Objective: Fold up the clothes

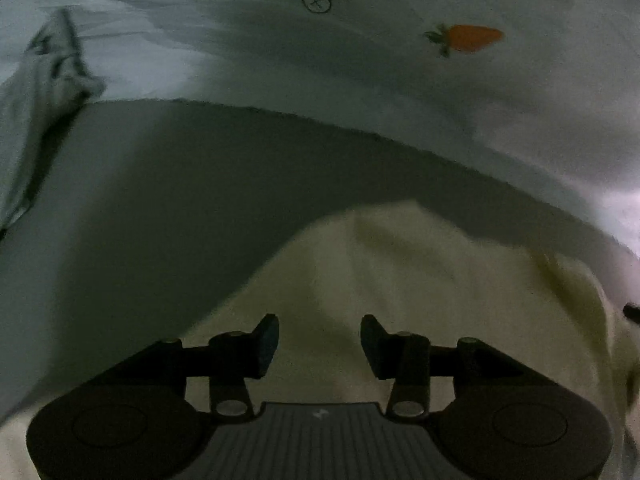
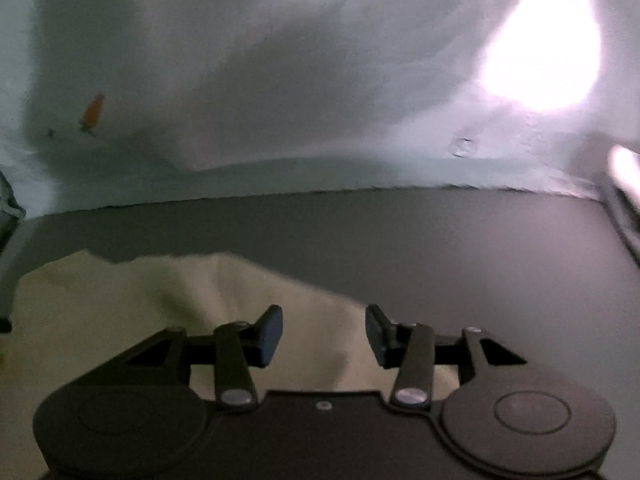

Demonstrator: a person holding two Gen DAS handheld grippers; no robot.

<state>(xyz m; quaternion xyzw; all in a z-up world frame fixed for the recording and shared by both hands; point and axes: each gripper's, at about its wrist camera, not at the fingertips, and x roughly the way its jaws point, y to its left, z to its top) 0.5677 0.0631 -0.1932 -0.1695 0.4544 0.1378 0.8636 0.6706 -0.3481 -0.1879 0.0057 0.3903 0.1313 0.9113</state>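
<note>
Black gripper [image 1: 320,342], blue-padded fingers [image 2: 269,336]

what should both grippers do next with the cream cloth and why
Probably lower both onto the near part of the cream cloth and pinch it for a fold. The left gripper and right gripper are both open above it with nothing between the fingers, and the cloth lies rumpled on the grey mat.

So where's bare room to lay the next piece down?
The dark table is bare between the cream cloth and the pale sheet. The near side is taken by the cloth; a grey garment crowds the far left.
</note>
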